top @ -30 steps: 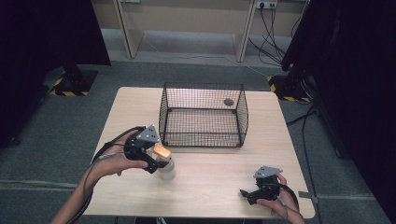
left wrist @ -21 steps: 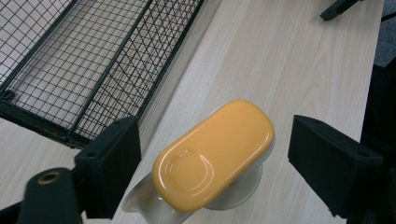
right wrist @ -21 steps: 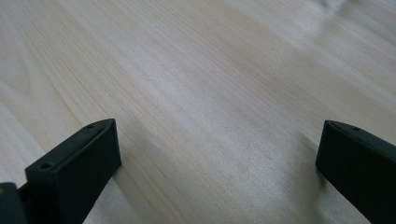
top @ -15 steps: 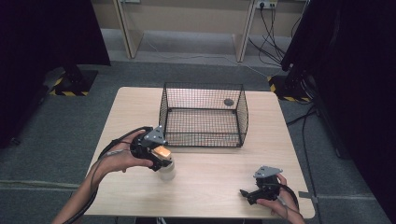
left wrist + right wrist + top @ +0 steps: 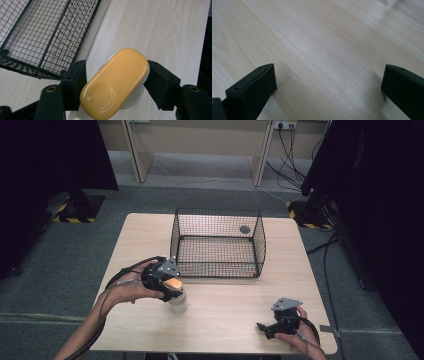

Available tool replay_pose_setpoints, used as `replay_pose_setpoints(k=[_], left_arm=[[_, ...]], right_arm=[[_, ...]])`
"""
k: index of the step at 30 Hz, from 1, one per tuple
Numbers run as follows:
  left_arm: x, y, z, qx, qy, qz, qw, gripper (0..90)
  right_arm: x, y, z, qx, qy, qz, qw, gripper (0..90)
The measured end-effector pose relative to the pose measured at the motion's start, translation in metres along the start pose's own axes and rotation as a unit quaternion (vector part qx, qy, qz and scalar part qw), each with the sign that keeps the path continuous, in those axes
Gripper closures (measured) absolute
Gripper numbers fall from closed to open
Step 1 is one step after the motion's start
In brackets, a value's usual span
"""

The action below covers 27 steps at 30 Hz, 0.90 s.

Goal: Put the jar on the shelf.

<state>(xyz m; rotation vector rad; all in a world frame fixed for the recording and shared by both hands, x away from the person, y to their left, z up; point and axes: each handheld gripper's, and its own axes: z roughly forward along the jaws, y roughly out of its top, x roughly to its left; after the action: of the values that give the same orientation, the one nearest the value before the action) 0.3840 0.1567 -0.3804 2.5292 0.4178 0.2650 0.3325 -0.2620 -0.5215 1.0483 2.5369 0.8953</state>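
So there's a light wood table (image 5: 220, 325) with a black wire basket (image 5: 218, 243) sitting toward the far side, open top, and a small dark round thing (image 5: 245, 229) on its floor near the back right corner. Just in front of the basket's near left corner, the left gripper (image 5: 172, 287) has its jaws clamped on a whitish bottle (image 5: 178, 302) with an orange cap (image 5: 115, 82), gripping it right below the cap. The bottle looks upright on the table. The right gripper (image 5: 264, 327) sits low over bare wood near the front right edge, jaws spread wide, holding nothing.
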Motion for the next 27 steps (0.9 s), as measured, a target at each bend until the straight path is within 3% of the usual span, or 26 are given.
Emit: replay_pose_setpoints(k=[4, 10, 14, 19, 27], left_arm=[[0.002, 0.0, 0.0, 0.005, -0.015, -0.001, 0.9999, 42.0], [0.003, -0.003, -0.004, -0.013, -0.049, -0.011, 0.9987, 59.1], [0.003, -0.004, -0.004, -0.017, -0.049, -0.019, 0.9985, 59.5], [-0.006, -0.002, -0.006, -0.011, -0.033, -0.02, 0.9992, 59.6], [-0.002, 0.006, -0.018, -0.015, -0.021, -0.038, 0.9989, 59.7]], right_arm=[[0.0, 0.0, 0.0, -0.001, 0.0, 0.0, 1.0, 0.2], [0.0, 0.0, 0.0, -0.002, 0.0, 0.0, 1.0, 0.2], [0.0, 0.0, 0.0, -0.003, 0.0, 0.0, 1.0, 0.2], [-0.001, 0.0, 0.001, -0.003, 0.0, 0.0, 1.0, 0.2], [0.0, 0.0, 0.001, -0.003, -0.001, 0.001, 1.0, 0.2]])
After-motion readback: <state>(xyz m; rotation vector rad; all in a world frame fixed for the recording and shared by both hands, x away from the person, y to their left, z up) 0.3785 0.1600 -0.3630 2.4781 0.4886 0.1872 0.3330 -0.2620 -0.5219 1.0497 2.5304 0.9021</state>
